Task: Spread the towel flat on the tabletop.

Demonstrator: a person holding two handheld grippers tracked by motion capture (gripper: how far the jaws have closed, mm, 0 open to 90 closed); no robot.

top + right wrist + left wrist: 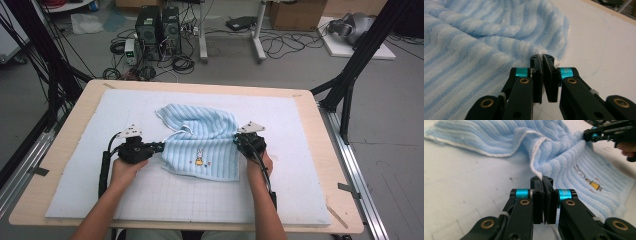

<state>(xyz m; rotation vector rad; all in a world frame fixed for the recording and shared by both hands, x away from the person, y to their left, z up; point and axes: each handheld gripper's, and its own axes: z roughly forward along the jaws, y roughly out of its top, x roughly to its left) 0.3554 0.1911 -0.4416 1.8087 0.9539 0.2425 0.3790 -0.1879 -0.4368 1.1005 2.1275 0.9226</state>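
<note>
From the high view, a light blue towel (202,142) lies rumpled near the middle of the white mat (100,200) that covers the wooden surface (345,210), its little embroidered rabbit facing the person. The left gripper (159,147) meets the towel's left edge and the right gripper (239,140) its right edge, a hand behind each. In the left gripper view, the jaws of the left gripper (542,178) stand pressed together on the white-hemmed edge of the towel (564,162), which rises in a fold straight out of them; the other gripper holds the far side of the cloth at the upper right. In the right gripper view, the jaws of the right gripper (542,56) are closed on the fuzzy hem of the towel (474,57), with only a thin bite of cloth between them. The work in hand looks like spreading or folding the towel, and with both edges pinched the next move would likely be a lift. To do it well, I would raise both hands together and evenly, keeping the cloth lightly taut between them. The right hold looks shallow, so a sharp tug could pull the hem free.
</note>
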